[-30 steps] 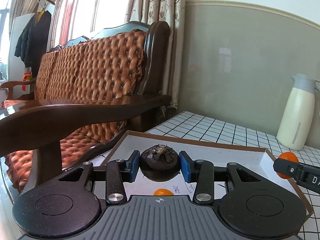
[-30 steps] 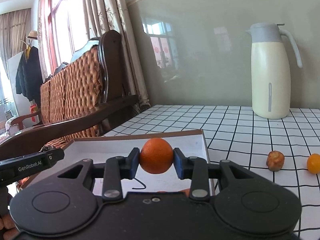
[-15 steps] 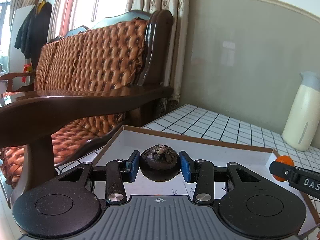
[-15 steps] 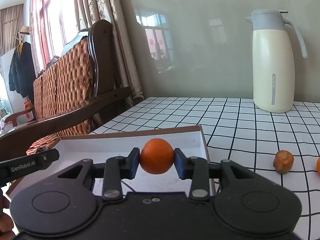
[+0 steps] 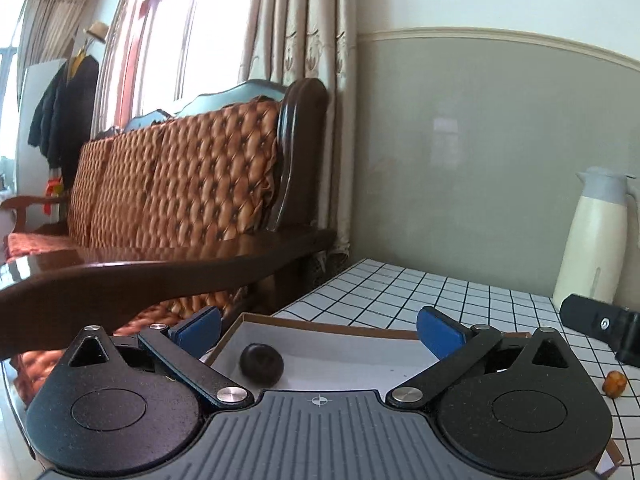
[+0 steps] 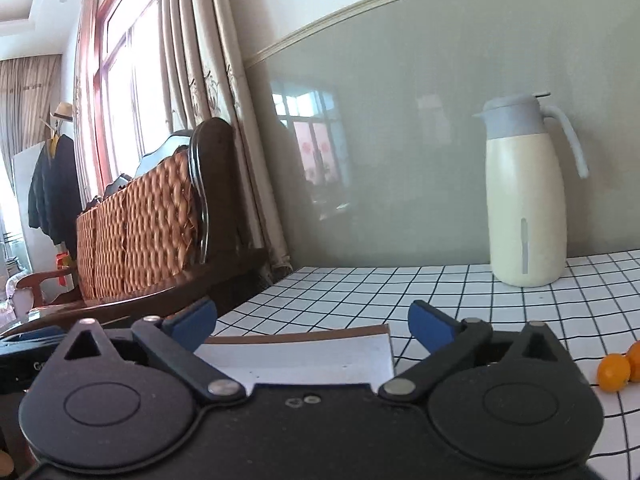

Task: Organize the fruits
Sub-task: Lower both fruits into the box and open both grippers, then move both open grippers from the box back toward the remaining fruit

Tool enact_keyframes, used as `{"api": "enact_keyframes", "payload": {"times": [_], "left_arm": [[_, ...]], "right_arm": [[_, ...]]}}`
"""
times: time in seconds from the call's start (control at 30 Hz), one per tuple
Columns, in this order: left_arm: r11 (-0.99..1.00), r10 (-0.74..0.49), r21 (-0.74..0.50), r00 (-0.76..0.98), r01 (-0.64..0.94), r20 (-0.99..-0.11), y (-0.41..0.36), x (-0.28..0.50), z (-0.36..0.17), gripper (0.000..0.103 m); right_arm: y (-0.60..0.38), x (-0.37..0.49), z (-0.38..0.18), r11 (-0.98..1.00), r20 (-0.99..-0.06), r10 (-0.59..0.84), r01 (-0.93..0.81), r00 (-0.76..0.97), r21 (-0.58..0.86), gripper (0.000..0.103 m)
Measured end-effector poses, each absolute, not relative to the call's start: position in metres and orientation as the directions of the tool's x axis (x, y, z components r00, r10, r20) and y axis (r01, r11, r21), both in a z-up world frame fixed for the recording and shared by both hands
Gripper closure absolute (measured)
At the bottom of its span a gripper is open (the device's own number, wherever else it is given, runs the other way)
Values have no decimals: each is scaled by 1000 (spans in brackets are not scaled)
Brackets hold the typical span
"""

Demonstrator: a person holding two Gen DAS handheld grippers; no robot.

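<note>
My left gripper [image 5: 318,328] has its jaws opening wide, and no pad touches anything. A dark round fruit [image 5: 262,364] lies loose on the white floor of the brown-rimmed box [image 5: 320,322], just below and inside the left finger. My right gripper [image 6: 312,324] is also opening over the same box [image 6: 300,354], with nothing between its blue pads [image 6: 432,326]. The orange it carried is hidden from view. Part of the right gripper [image 5: 600,328] shows at the right edge of the left wrist view.
A cream thermos jug [image 6: 524,200] stands on the checked tablecloth by the wall. Two small oranges [image 6: 614,372] lie on the cloth to the right of the box, and a small brownish fruit [image 5: 615,384] lies there too. A wooden sofa armrest [image 5: 160,280] borders the table's left side.
Both grippers went from shut to wide open. The dark fruit dropped from the left jaws into the box. The orange left the right jaws and is out of sight.
</note>
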State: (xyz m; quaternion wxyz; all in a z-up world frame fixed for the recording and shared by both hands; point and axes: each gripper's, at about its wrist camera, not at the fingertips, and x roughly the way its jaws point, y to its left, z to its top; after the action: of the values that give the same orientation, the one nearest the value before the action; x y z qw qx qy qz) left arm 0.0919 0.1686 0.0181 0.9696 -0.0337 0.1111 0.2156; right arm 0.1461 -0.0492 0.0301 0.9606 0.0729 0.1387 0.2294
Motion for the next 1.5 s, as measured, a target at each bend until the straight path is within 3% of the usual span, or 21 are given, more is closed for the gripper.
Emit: {"api": "enact_keyframes", "payload": {"times": [0.8,1.5], "left_arm": [[937,351,98,905,-337,-239,113,84,13,0],[992,98,102,959,-74,-265,9,97,10,0]], "right_arm": [[-91,118,21,891,-314,454,-425,834,160,6],[-187,103,14,976,-362,209,-170,909,138,6]]}}
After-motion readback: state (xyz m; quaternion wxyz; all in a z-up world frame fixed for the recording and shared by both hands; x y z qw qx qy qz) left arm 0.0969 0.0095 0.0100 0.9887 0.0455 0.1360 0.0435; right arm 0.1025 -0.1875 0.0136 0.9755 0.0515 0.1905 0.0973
